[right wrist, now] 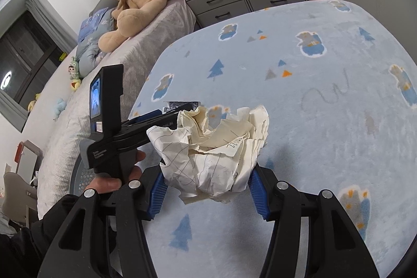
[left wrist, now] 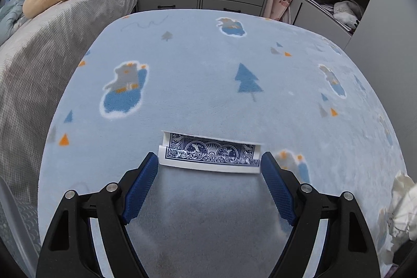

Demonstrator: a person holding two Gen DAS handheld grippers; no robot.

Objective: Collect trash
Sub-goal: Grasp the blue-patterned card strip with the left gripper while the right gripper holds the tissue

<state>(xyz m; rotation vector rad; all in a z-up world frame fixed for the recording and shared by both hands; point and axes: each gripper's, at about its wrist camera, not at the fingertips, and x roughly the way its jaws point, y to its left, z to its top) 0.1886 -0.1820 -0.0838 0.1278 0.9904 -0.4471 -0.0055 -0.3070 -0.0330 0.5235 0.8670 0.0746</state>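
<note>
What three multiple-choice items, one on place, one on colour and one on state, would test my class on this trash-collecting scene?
1. Where is the playing card?
A. On the dresser
B. On the blue blanket, between the left gripper's fingertips
C. In the purple bin

2. What colour is the card's patterned back?
A. Red
B. Green
C. Dark blue

3. What is the right gripper doing?
A. Gripping crumpled paper
B. Hanging open, empty
C. Holding the teddy bear

Answers: 1 B, the card lies on the blanket between the open fingers; 2 C, navy print with white border; 3 A, both pads press the paper wad.
</note>
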